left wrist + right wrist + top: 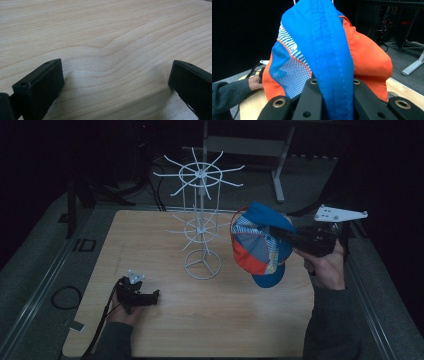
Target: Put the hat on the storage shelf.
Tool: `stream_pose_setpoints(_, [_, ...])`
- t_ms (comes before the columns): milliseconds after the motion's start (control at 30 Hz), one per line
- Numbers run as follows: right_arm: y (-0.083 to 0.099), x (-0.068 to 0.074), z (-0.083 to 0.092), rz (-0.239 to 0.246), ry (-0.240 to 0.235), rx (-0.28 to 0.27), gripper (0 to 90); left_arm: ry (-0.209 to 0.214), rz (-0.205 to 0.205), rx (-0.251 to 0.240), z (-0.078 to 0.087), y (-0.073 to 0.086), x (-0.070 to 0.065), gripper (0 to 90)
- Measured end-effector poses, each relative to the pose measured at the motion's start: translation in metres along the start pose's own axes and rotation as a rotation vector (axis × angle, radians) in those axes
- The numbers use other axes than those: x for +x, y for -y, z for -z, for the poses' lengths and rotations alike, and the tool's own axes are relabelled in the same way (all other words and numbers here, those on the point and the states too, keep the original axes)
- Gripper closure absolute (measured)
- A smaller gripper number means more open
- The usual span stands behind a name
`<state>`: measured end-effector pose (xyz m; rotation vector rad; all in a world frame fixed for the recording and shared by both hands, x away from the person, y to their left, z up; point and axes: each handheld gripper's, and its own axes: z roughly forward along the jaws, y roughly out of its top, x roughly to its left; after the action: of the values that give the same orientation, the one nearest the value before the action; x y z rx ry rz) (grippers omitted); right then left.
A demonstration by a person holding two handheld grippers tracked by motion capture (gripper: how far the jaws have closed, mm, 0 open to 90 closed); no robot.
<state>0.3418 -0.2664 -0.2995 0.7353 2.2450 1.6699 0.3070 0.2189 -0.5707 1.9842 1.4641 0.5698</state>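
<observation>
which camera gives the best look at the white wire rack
The high view: the white wire rack stands whole on the table, left of the cap held by the right gripper. The right gripper view catches a sliver above the cap.

One cap (260, 245), one white wire rack (201, 220), one wooden table (210, 330), two grippers.

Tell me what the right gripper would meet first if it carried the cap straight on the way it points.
Probably the white wire rack: the right gripper points left toward it, and its cap would likely touch first. Depth is uncertain.
</observation>
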Motion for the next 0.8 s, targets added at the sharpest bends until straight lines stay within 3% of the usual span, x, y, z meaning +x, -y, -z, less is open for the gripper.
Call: stream_pose_setpoints(800, [-0.016,-0.001,0.008,0.009,0.007,-0.058,88.2,0.0,0.0,0.0,0.0,0.0,0.0,0.2])
